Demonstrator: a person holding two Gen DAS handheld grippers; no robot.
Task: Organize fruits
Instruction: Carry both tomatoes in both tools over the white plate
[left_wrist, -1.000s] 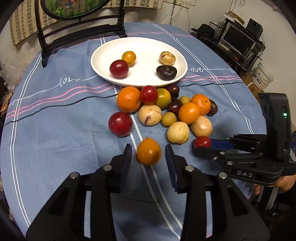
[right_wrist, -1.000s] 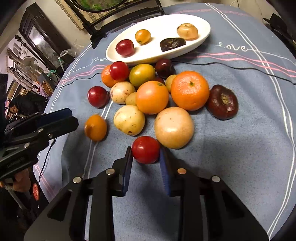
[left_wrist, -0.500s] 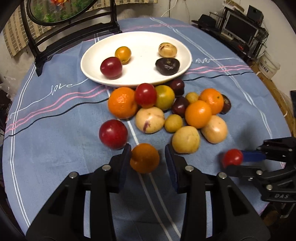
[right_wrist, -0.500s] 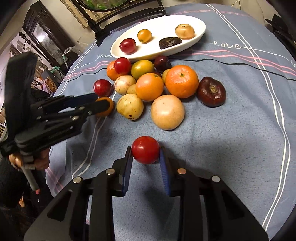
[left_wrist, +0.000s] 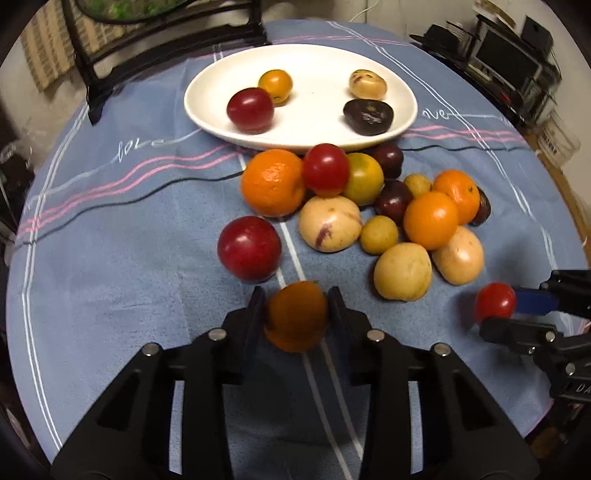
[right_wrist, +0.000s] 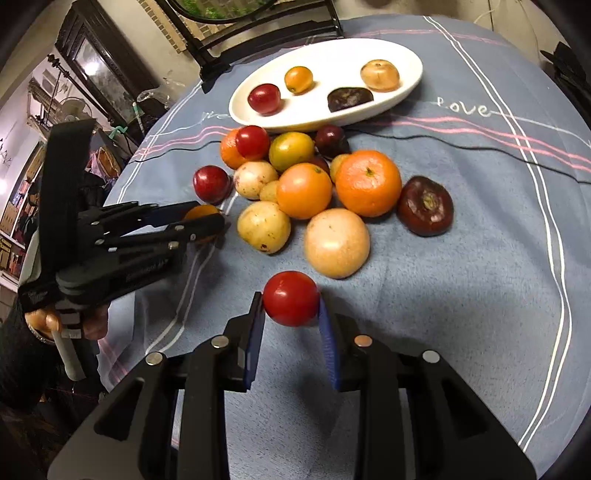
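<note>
Orange and round, a small fruit sits between the pads of the left hand-held gripper, whose jaws are nearly closed and press on both of its sides, just on the near side of a dark red plum that lies at the pile's edge. Beside it, the right hand-held gripper is clamped tight on a red cherry tomato, held just in front of a pale round fruit of the same pile. That pile of oranges, yellow fruits, red tomatoes and dark purple fruits rests on the blue striped tablecloth of the table. Behind the pile stands a white oval plate that carries four fruits: one red, one orange, one pale yellow, one dark purple. A black chair stands beyond the plate.
</note>
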